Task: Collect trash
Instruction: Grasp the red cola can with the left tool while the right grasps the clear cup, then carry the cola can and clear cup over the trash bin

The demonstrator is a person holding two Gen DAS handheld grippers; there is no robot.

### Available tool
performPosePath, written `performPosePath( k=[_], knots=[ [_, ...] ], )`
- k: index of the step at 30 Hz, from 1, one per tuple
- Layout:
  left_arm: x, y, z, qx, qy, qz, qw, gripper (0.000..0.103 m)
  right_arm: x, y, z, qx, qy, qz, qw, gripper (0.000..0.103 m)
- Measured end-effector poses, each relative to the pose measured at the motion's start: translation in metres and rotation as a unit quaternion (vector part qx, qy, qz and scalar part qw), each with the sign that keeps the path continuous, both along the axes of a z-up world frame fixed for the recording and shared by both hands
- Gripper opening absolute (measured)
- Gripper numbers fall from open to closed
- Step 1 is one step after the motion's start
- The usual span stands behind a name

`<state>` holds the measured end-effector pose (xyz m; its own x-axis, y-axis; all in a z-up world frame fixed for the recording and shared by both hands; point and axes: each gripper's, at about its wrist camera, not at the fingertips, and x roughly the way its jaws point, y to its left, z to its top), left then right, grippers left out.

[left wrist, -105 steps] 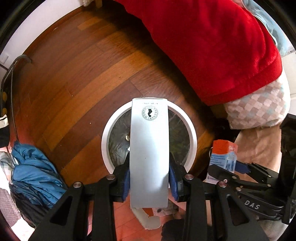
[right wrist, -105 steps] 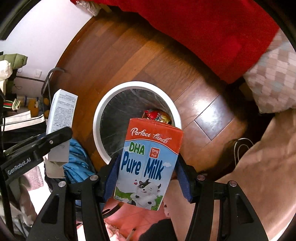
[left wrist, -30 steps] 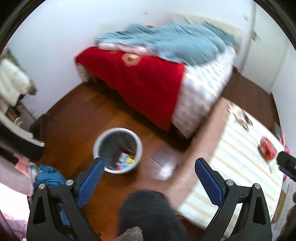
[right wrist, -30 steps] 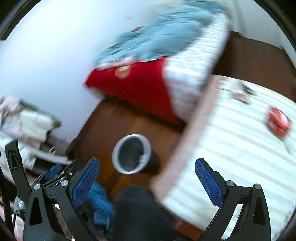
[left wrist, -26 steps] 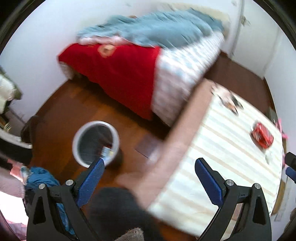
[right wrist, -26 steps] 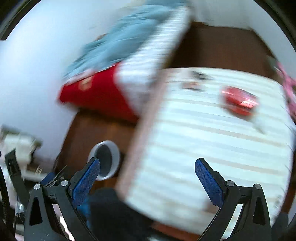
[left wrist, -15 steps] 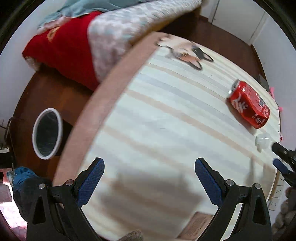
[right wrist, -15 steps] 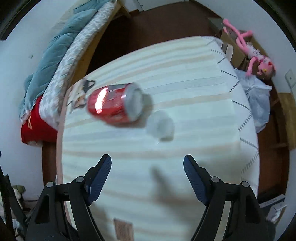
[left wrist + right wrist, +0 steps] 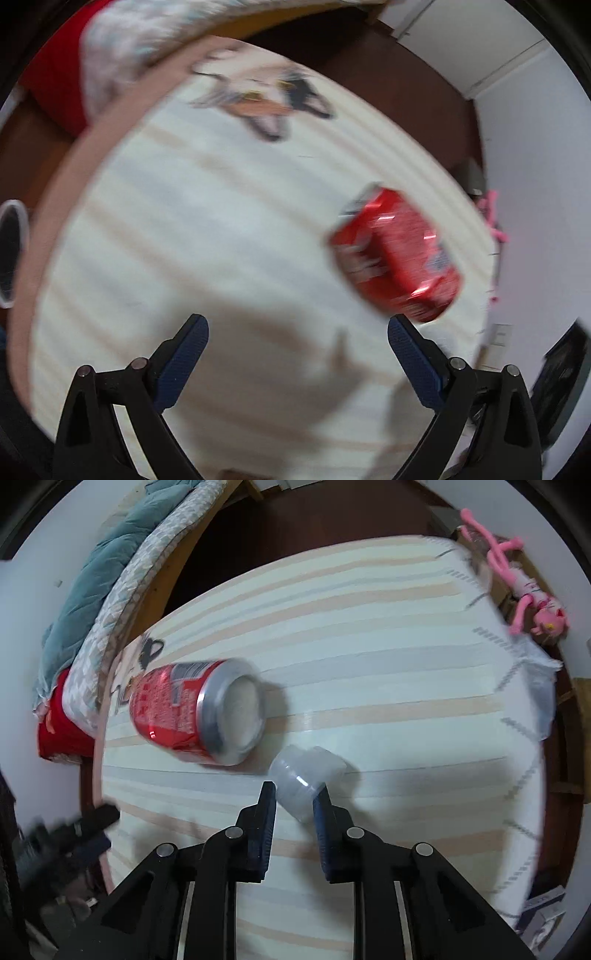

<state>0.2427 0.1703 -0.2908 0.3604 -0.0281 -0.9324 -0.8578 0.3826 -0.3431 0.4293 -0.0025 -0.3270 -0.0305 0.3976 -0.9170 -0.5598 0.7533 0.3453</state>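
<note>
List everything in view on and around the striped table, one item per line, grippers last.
soda can: one, red, lying on its side on the table, beside the cup.
plastic cup: one, translucent white, on its side between the right gripper's pads.
table: one, cream cloth with tan and grey stripes and a cartoon print at one corner.
trash bin: one, white rim, on the floor past the table edge.
bed: one, teal quilt and red blanket, beyond the table.
plush toy: one, pink, past the table's far corner.
left gripper: open, empty, above the table near the can.
right gripper: closed around the cup.
</note>
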Motion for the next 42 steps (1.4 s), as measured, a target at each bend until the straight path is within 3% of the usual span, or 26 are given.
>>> performPosePath(
  k=[4, 8, 11, 12, 17, 19, 21, 23, 26, 30, 32, 34, 38, 42],
  knots=[
    [0.031, 0.004, -0.016, -0.046, -0.037, 0.004, 0.9983, 0.099, 0.015, -0.02, 0.005, -0.001, 0.003, -0.021, 1.0, 0.021],
    [0.049, 0.011, -0.034, -0.092, -0.076, 0.043, 0.9919, 0.099, 0.029, -0.035, 0.001, -0.015, 0.005, -0.036, 0.999, 0.018],
    [0.057, 0.013, -0.034, -0.092, -0.1, 0.06, 0.9889, 0.08, 0.036, -0.038, -0.005, -0.023, 0.013, -0.042, 0.999, 0.016],
    [0.059, 0.014, -0.031, -0.089, -0.108, 0.061, 0.9883, 0.064, 0.038, -0.039, -0.007, -0.023, 0.017, -0.044, 0.999, 0.016],
    [0.072, 0.013, -0.004, -0.022, -0.086, 0.021, 0.9958, 0.035, 0.043, -0.042, -0.006, 0.013, 0.034, -0.06, 0.998, 0.018],
    [0.073, 0.01, 0.007, 0.021, -0.06, -0.004, 0.998, 0.035, 0.046, -0.042, -0.005, 0.033, 0.048, -0.068, 0.996, 0.026],
    [0.072, 0.006, 0.015, 0.058, -0.04, -0.032, 0.997, 0.035, 0.048, -0.039, -0.003, 0.042, 0.05, -0.075, 0.995, 0.051],
    [0.069, 0.0, 0.022, 0.1, -0.017, -0.055, 0.9934, 0.035, 0.048, -0.035, -0.002, 0.055, 0.055, -0.08, 0.994, 0.057],
    [0.058, -0.01, 0.03, 0.169, 0.024, -0.089, 0.9813, 0.034, 0.047, -0.019, -0.006, 0.064, 0.064, -0.08, 0.993, 0.057],
    [0.037, -0.007, 0.032, 0.229, 0.061, -0.11, 0.9652, 0.034, 0.043, 0.004, -0.013, 0.066, 0.067, -0.076, 0.993, 0.057],
    [0.025, 0.0, 0.032, 0.245, 0.073, -0.114, 0.96, 0.034, 0.039, 0.015, -0.016, 0.065, 0.066, -0.069, 0.993, 0.056],
    [0.015, 0.004, 0.037, 0.259, 0.079, -0.115, 0.9556, 0.033, 0.032, 0.028, -0.018, 0.047, 0.044, -0.059, 0.996, 0.044],
    [-0.004, 0.001, 0.051, 0.288, 0.083, -0.115, 0.9471, 0.033, 0.017, 0.039, -0.011, 0.027, 0.002, -0.041, 0.999, 0.044],
    [-0.031, -0.004, 0.071, 0.304, 0.067, -0.109, 0.9441, 0.032, -0.002, 0.034, 0.007, 0.027, -0.019, -0.024, 0.999, 0.043]
  ],
)
